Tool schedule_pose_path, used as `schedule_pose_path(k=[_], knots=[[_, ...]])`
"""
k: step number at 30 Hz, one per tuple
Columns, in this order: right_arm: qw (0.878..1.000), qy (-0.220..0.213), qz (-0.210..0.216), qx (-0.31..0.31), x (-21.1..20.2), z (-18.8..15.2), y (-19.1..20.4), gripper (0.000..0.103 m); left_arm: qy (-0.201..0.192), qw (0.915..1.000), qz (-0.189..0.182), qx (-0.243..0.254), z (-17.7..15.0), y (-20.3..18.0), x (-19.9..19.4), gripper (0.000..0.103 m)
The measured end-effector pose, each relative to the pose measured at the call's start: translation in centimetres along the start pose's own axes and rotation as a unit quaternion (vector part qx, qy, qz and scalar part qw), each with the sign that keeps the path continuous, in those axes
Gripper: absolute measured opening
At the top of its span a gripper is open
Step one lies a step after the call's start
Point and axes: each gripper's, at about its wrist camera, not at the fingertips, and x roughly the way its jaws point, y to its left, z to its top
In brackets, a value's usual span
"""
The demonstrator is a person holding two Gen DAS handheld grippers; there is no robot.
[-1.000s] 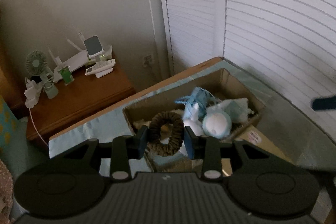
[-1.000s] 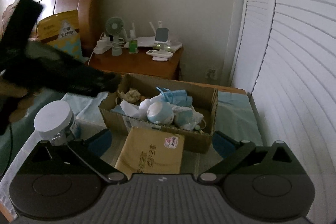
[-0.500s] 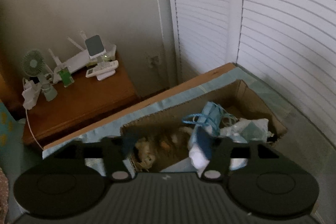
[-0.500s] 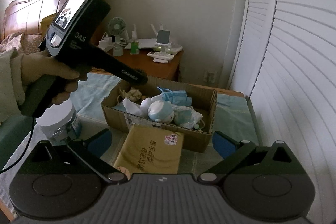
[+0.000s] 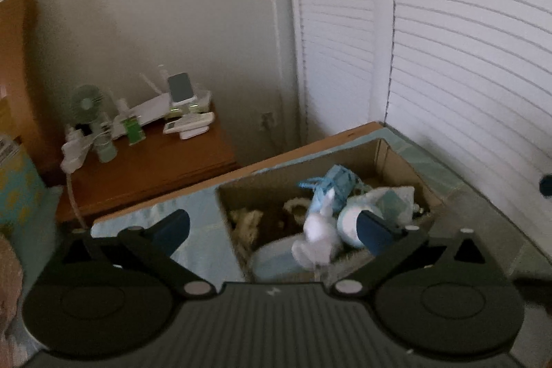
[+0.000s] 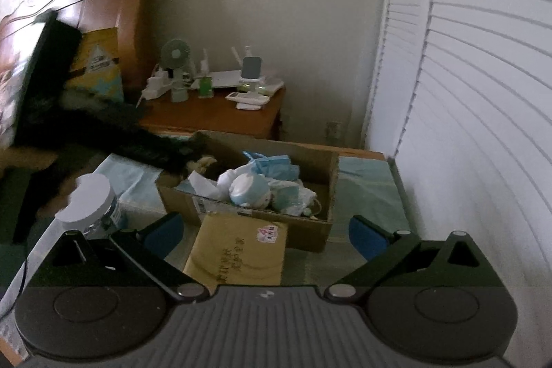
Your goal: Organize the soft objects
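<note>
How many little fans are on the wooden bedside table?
1. The green fan stands at the left end of the bedside table, next to a white power strip. Nothing else there looks like a fan, though the clutter could hide something small.

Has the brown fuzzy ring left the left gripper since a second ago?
Yes. The left gripper now gapes with nothing between its opening jaws; a dark ring shape lies blurred in the cardboard box, beside the white plush.
</note>
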Motion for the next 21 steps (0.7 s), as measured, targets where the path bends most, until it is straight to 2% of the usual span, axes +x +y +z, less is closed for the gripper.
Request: schedule_pose_path(k=[3, 5, 12, 21], knots=[[1.000, 0.005, -0.015, 0.019, 0.0, 0.3, -0.3, 0.103, -0.017, 0.9989, 0.043, 0.000, -1.7, -0.5, -2.3, 0.102], [0.999, 0.013, -0.027, 0.034, 0.2, 0.5, -0.5, 0.103, -0.011, 0.9982, 0.060, -0.001, -2.5, -0.8, -3.6, 0.102], [0.996, 0.025, -0.049, 0.066, 0.3, 1.0, -0.5, 0.103, 0.033, 0.9943, 0.070, -0.073, -3.7, -0.4, -6.9, 0.102], [0.996, 0.026, -0.048, 0.065, -0.1, 1.0, 0.0, 0.103, 0.036, 0.9924, 0.066, -0.098, -3.9, -0.4, -7.8, 0.102]])
